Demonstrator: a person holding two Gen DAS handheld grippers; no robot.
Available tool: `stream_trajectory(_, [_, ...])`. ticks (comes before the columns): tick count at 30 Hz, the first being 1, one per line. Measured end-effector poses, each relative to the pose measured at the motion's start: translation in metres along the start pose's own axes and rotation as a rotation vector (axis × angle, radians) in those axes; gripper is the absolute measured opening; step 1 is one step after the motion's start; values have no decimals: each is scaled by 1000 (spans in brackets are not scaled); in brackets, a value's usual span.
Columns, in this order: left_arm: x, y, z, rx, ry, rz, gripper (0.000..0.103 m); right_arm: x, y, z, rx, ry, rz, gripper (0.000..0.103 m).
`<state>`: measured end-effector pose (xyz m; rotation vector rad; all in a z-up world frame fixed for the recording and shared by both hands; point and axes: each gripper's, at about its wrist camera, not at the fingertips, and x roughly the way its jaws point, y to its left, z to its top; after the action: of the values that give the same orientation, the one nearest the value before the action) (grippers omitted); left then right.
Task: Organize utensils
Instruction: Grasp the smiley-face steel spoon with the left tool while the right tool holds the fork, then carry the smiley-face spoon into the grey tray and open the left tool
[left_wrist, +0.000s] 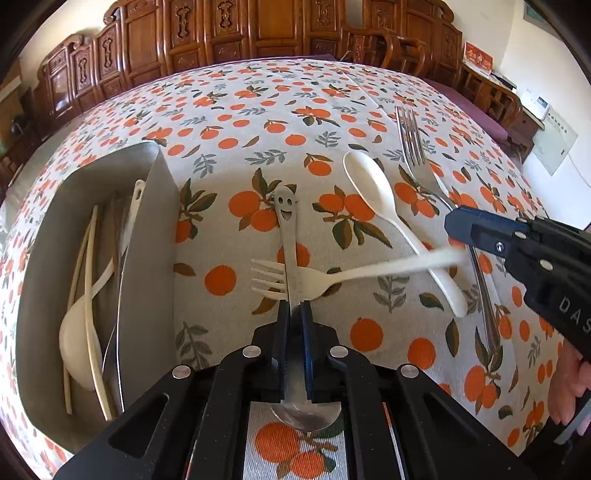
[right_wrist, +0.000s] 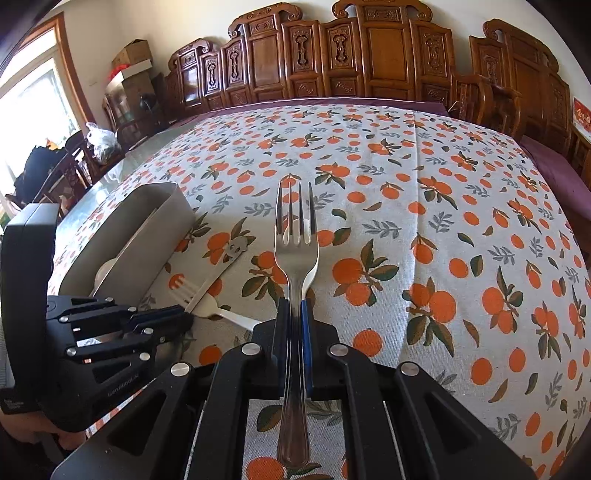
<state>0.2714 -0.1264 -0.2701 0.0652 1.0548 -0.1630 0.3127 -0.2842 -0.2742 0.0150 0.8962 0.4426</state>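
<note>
My left gripper (left_wrist: 294, 308) is shut on a steel spoon with a smiley-face handle (left_wrist: 287, 210), bowl toward the camera. My right gripper (right_wrist: 294, 306) is shut on a steel fork (right_wrist: 296, 254), tines pointing away; the same fork shows in the left wrist view (left_wrist: 413, 144). A cream plastic fork (left_wrist: 303, 280) lies on the cloth under the spoon handle, and a cream plastic spoon (left_wrist: 373, 192) lies to its right. A grey utensil tray (left_wrist: 151, 258) at left holds chopsticks and a cream spoon (left_wrist: 79, 343).
The table carries an orange-print tablecloth (right_wrist: 443, 221). Carved wooden chairs (right_wrist: 369, 62) line the far side. The tray also shows in the right wrist view (right_wrist: 147, 236), beside my left gripper (right_wrist: 173, 317).
</note>
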Motion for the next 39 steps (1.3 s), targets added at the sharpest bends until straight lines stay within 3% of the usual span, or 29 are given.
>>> stream_trajectory(15, [9,-4,14,26,16,12,6,1,1,1,-2,1,8,8])
stream_trajectory(25, [9,4,17,27,24,-28,5,2,2,1,-3,2,6,8])
stream_trajectory(39, [-33,20,24,26,-55,-57,5,3,11,2,-20,1,17,8])
